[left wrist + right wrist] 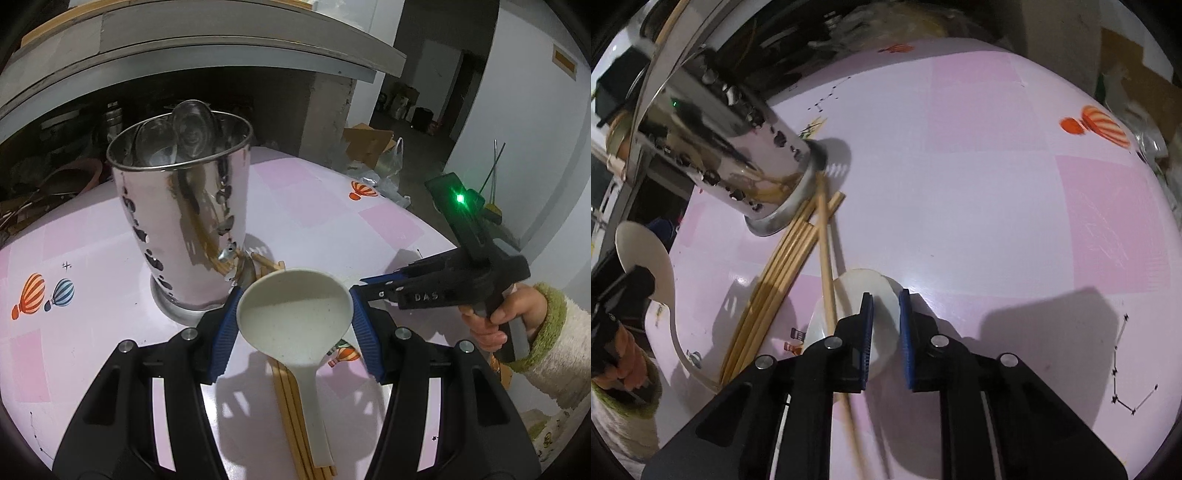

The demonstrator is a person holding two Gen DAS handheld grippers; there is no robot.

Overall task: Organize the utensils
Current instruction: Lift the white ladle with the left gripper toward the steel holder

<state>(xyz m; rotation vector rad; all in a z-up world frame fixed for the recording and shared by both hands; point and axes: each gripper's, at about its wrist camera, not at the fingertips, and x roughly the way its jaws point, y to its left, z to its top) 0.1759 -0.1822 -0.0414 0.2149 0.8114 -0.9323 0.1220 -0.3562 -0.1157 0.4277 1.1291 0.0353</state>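
Left gripper (293, 325): nearest; blue pads clamped on either side of the white ladle (295, 317) bowl, handle trailing down toward the camera, clear of the table.
Right gripper (885, 332): jaws narrow, a slim gap showing; straddling a second white spoon (849, 325) lying on the table; contact of pads cannot be told.
Bamboo chopsticks (783, 266): loose bundle on the pink tablecloth (997, 184), left of the right gripper; one stick lies across the white spoon.
Steel utensil holder (184, 218): farther back, upright; metal spoons (177, 136) already inside.
Handling note: likely step is carrying the ladle over the holder rim; tip it handle-down, avoid knocking the holder.
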